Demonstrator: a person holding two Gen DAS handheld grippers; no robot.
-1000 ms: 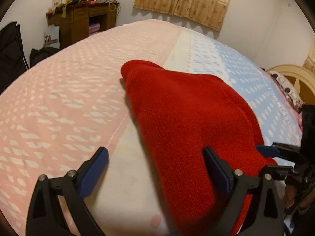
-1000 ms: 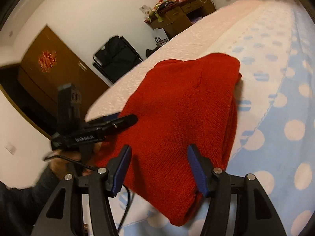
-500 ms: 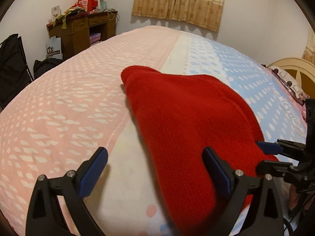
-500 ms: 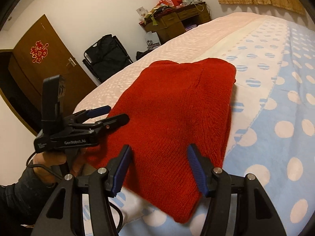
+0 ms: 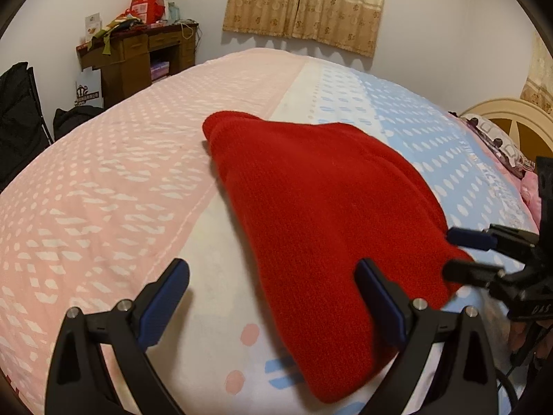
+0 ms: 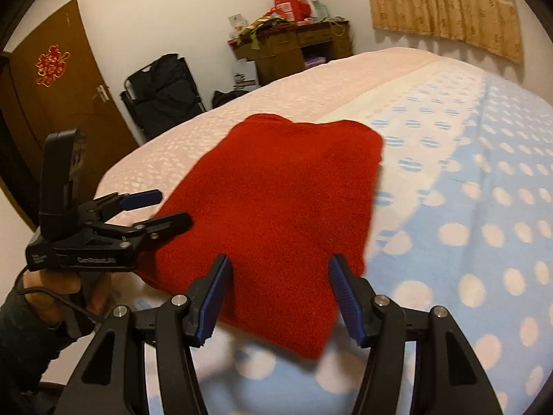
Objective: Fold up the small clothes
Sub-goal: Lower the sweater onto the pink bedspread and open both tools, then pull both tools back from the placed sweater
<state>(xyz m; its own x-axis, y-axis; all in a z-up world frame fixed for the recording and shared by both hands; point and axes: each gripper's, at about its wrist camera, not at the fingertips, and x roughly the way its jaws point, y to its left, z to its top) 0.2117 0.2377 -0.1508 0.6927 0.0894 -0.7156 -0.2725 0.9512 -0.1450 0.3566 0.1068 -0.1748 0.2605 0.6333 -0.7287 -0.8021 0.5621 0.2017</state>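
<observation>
I am holding both sets of fingers released near the folded red sweater (image 5: 321,207) on the bed (image 5: 103,190), lining up its near edge before gripping.

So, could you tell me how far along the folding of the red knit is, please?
Done: the red knit lies folded into a compact stack on the bed. In hand: nothing; the left gripper and right gripper are open, gripping nothing. Left: no other garment shows, so perhaps only tidying.

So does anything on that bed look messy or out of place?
Nothing stands out. The red knit garment lies folded and flat on the bedspread, across its pink and blue halves. Both the left gripper and the right gripper are open and empty.
</observation>
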